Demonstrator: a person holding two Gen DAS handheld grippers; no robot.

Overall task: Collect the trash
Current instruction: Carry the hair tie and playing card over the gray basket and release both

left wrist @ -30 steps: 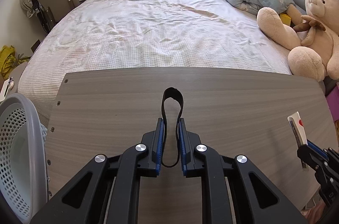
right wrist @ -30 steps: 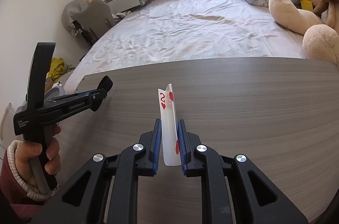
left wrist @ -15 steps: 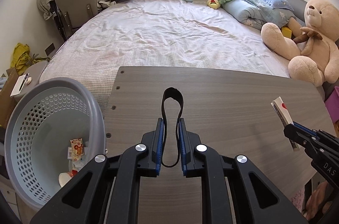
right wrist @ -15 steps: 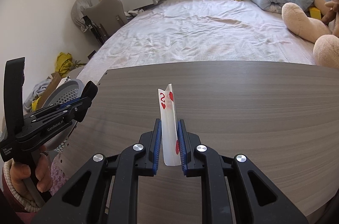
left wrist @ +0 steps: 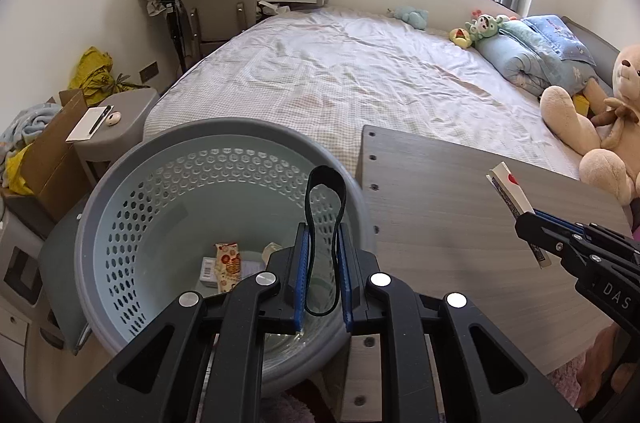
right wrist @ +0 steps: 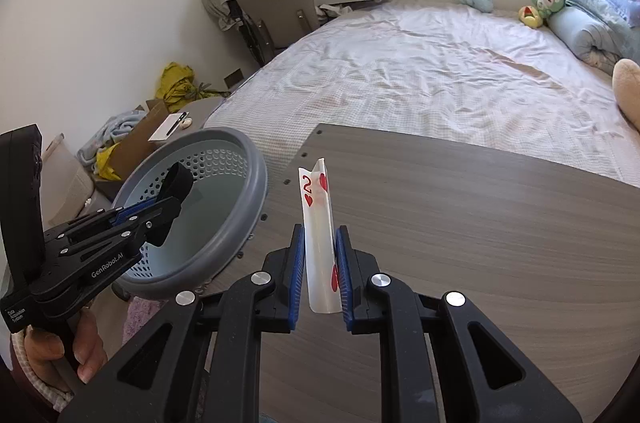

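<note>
The left hand-held gripper (left wrist: pixel 322 277) pinches a black band loop (left wrist: pixel 325 219) over the round holey basket (left wrist: pixel 120 223). The right hand-held gripper (right wrist: pixel 320 277) squeezes a bent playing card (right wrist: pixel 318 223) above the wooden worktop (right wrist: pixel 500 223) edge.

Home bedroom, bed (left wrist: pixel 360 75), teddy bear (left wrist: pixel 596 127)

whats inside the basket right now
In the basket: a snack wrapper, a small white box, and something pale further right. The left tongs, shut on a black band, hide the rest of the bottom.
</note>
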